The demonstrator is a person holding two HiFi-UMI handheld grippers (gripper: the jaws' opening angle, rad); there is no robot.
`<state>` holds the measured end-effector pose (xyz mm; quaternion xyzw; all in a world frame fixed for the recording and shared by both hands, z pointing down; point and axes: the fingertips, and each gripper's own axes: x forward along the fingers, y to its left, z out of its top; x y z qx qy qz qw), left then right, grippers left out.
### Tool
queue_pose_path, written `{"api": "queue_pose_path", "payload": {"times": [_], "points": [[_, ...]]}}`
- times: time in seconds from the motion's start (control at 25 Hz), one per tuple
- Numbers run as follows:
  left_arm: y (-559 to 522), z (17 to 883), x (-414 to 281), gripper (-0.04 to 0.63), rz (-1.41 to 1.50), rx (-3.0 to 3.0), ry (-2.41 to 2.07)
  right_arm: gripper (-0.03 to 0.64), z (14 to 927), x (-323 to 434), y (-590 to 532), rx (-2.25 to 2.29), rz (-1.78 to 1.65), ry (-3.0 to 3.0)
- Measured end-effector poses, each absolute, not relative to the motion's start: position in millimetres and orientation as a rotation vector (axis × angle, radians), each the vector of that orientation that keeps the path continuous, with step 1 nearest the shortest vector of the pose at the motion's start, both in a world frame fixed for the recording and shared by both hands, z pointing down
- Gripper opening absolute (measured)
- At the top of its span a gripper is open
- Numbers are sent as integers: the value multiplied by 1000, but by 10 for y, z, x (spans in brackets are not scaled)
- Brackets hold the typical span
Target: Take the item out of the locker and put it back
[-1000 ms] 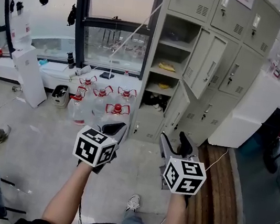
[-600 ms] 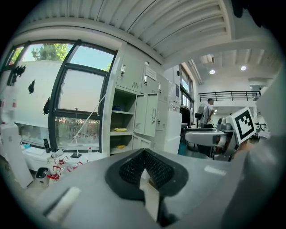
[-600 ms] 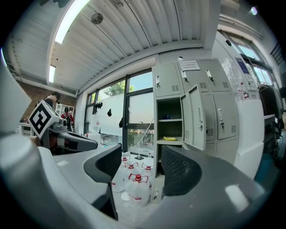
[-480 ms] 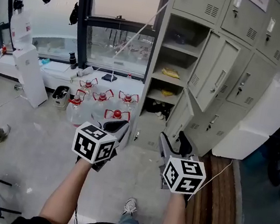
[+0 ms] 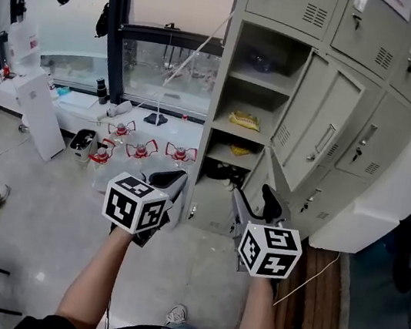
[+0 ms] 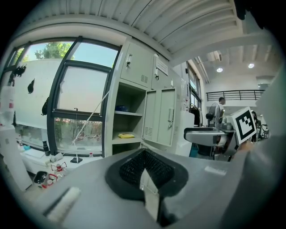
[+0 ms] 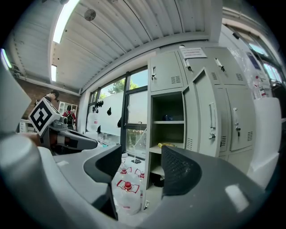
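The grey locker point(image 5: 254, 90) has one column of doors open, showing several shelves. A yellow packet point(image 5: 244, 119) lies on the middle shelf, a smaller yellow item point(image 5: 240, 151) on the shelf below, and a blue thing point(image 5: 262, 58) on the top shelf. The same yellow packet point(image 6: 126, 135) shows in the left gripper view, and as the yellow packet point(image 7: 167, 145) in the right gripper view. My left gripper point(image 5: 170, 183) is shut and empty, well short of the locker. My right gripper point(image 5: 257, 205) is open and empty, pointing at the open column.
Several large water bottles with red caps point(image 5: 142, 151) stand on the floor left of the locker. An open locker door point(image 5: 320, 132) swings out to the right. Dark shoes point(image 5: 224, 172) sit on the bottom shelf. A window point(image 5: 159, 66) fills the left wall.
The locker has grown larger and nearer in the head view as I moved toward it. Both grippers keep their pose, left shut and right open.
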<state>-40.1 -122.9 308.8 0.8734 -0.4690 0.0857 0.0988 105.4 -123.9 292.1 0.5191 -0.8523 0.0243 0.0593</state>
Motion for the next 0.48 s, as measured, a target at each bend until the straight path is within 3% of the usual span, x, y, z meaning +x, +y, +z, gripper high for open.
{"api": "queue_pose_path", "payload": {"times": [0.48], "points": [[-1908,3099,-242,2,262,2529,-1457,296,2953,1185,-1985,1488,82,-2613]]}}
